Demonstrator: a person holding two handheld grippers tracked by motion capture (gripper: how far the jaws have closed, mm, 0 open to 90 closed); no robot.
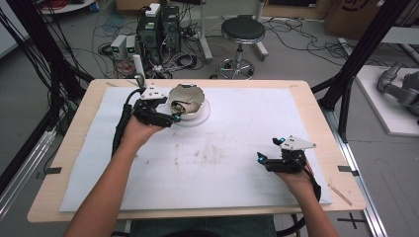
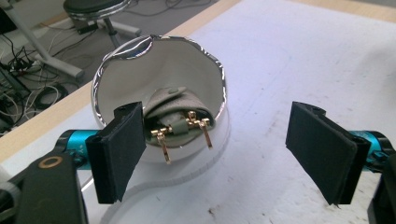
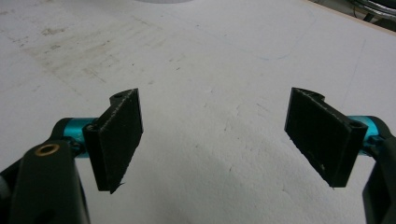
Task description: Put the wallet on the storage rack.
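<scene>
Ahead of left gripper (image 2: 219,154): bowl (image 2: 140,70) with pouch (image 2: 180,112), near surface (image 1: 247,163) far edge.
Left gripper: spread wide, empty.
Right gripper (image 3: 212,140): spread wide, empty; bare surface around.

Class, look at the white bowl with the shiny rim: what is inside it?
Inside the white bowl lies a folded grey pouch with gold zipper pulls hanging over the front rim. Whatever is under or inside the pouch is covered. The left gripper is open in front of it.
</scene>
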